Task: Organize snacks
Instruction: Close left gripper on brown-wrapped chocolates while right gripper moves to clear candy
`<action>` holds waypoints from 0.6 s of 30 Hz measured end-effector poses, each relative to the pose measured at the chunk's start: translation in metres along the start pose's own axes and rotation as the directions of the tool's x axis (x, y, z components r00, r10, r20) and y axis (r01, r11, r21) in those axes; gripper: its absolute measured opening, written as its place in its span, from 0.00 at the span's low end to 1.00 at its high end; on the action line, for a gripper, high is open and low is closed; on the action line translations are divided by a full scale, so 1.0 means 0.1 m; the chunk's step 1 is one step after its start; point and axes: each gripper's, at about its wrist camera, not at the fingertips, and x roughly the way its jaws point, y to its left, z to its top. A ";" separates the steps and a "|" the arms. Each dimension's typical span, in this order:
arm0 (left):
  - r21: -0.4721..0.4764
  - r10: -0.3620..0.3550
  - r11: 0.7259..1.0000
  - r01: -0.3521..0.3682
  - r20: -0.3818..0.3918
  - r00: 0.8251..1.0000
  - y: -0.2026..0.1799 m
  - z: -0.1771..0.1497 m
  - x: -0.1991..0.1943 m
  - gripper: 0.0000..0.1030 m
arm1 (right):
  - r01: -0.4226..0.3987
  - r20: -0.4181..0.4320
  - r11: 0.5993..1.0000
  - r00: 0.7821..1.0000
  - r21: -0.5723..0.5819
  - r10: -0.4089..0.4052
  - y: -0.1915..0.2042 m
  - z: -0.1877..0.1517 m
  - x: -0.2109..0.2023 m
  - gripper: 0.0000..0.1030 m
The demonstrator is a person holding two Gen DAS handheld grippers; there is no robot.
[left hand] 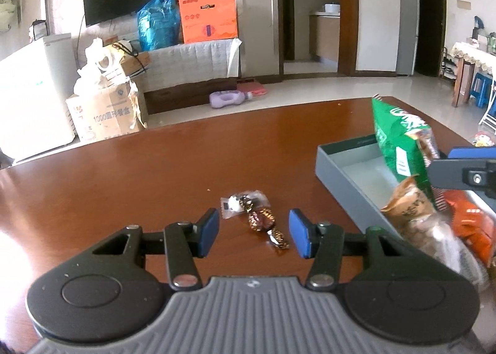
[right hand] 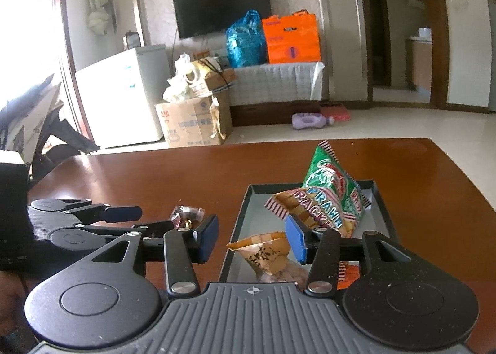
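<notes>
Left wrist view: the left gripper (left hand: pixel 253 237) stands wide open just over the wooden table (left hand: pixel 155 168), its blue pads flanking a foil-wrapped candy (left hand: pixel 263 221); a clear-wrapped candy (left hand: pixel 240 203) lies just beyond. Bare tabletop stretches to the far edge. To the right, the grey tray (left hand: pixel 347 177) holds the green prawn cracker bag (left hand: pixel 400 140), a tan snack pouch (left hand: pixel 412 208) and an orange packet (left hand: pixel 474 224). The right gripper (right hand: pixel 251 238) hangs wide open, holding nothing, over the tray's near left rim.
</notes>
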 end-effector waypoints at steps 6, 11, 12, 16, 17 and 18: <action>-0.017 -0.013 1.000 0.013 -0.025 1.000 0.02 0.00 0.25 0.48 | -0.021 -0.002 1.000 1.000 -0.006 0.021 0.09 0.02 0.04 0.48; -0.005 -0.020 1.000 0.020 -0.045 0.999 -0.05 0.04 0.45 0.48 | -0.038 -0.004 0.999 0.999 -0.011 0.038 0.16 0.05 0.09 0.49; -0.013 -0.021 1.000 0.020 -0.052 0.998 -0.06 0.04 0.49 0.48 | -0.042 -0.005 0.999 0.999 -0.014 0.042 0.17 0.06 0.11 0.49; -0.037 -0.021 0.999 0.019 -0.066 0.998 -0.03 0.04 0.60 0.48 | -0.048 -0.009 0.999 0.999 -0.019 0.048 0.21 0.07 0.13 0.49; -0.037 -0.018 0.999 0.015 -0.075 0.997 -0.03 0.03 0.63 0.48 | -0.048 -0.010 0.999 0.999 -0.018 0.048 0.21 0.07 0.13 0.49; -0.040 -0.017 0.999 0.014 -0.083 0.996 -0.03 0.02 0.65 0.48 | -0.048 -0.009 0.999 0.999 -0.018 0.048 0.21 0.07 0.13 0.49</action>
